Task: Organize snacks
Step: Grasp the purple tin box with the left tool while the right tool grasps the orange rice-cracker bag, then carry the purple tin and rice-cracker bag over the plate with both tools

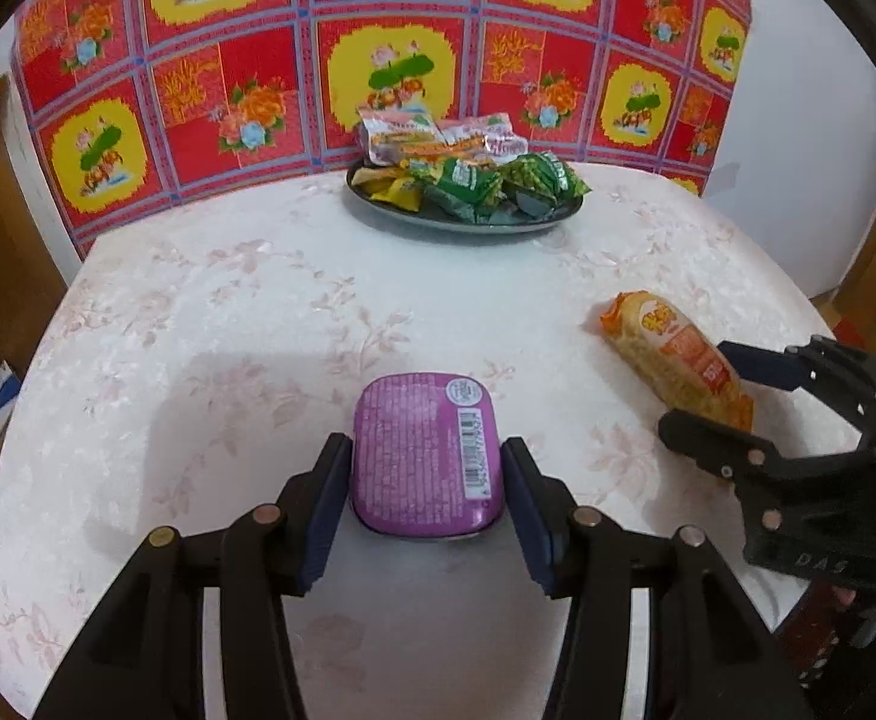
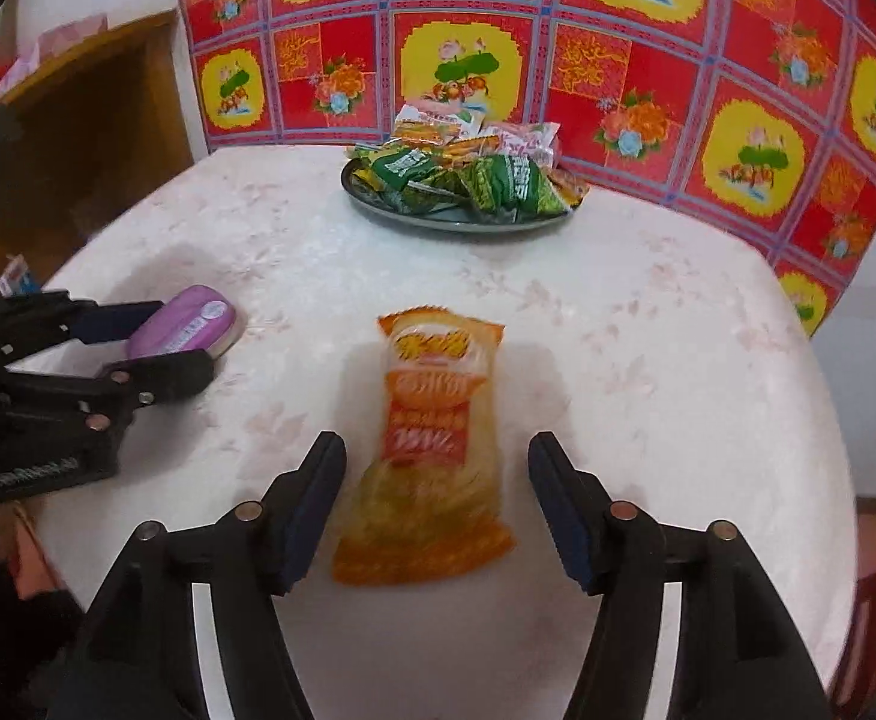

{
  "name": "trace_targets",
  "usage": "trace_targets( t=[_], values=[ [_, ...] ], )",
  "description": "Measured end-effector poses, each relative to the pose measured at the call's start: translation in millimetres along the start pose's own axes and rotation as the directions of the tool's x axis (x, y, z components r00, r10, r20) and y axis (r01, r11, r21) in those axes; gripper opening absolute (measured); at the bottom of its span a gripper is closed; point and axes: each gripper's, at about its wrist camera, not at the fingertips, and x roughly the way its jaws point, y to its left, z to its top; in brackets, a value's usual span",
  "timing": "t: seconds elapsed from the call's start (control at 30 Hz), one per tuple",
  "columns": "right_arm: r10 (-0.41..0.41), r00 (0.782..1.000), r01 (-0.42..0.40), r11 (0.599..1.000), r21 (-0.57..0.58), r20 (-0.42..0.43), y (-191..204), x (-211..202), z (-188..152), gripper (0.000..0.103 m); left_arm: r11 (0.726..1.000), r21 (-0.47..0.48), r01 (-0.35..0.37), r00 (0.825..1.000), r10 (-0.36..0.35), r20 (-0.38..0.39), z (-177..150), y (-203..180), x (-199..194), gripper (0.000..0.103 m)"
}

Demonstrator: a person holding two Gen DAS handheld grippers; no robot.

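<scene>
On a pale floral table (image 1: 198, 312), the left gripper (image 1: 426, 480) clamps a purple tin (image 1: 426, 456) while the right gripper (image 2: 438, 498) straddles, jaws wide, an orange snack packet (image 2: 426, 450).

Open tabletop (image 1: 210, 324): bare stretch between the purple tin (image 1: 426, 456), the orange packet (image 2: 432, 450) and the far plate (image 1: 468, 222).
Obstacles: plate heaped with snack packets (image 2: 468, 180), near the patterned cloth backdrop (image 1: 246, 60); tin and packet well apart, passable gap between.
</scene>
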Motion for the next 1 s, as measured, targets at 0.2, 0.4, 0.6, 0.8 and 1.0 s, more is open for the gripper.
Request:
trace_targets(
  t=[0.2,0.4,0.6,0.8,1.0],
  values=[
    [0.033,0.995,-0.034,0.999,0.015,0.089,-3.8,-3.2,-5.0,0.041,0.999,-0.034,0.024,0.996,-0.021,0.089,-13.4,6.5,-7.4,0.052],
    [0.031,0.996,-0.030,1.000,-0.009,0.083,3.5,-1.6,-4.8,0.045,1.000,-0.024,0.019,0.994,-0.016,0.105,-18.9,5.8,-10.9,0.052],
    [0.015,1.000,-0.015,1.000,-0.002,0.000,1.5,12.0,13.6,0.057,1.000,-0.013,0.018,0.994,-0.017,0.107,-19.7,5.4,-10.3,0.052],
    [0.054,0.996,-0.054,0.999,-0.002,0.071,1.5,-1.1,5.1,0.038,0.998,-0.014,0.054,0.994,-0.053,0.094,-17.2,6.6,-14.3,0.052],
    [0.063,0.986,-0.056,0.997,-0.050,0.154,9.0,-41.4,18.8,0.038,1.000,0.009,0.022,0.992,-0.022,0.122,5.6,5.1,-42.0,0.052]
  ],
)
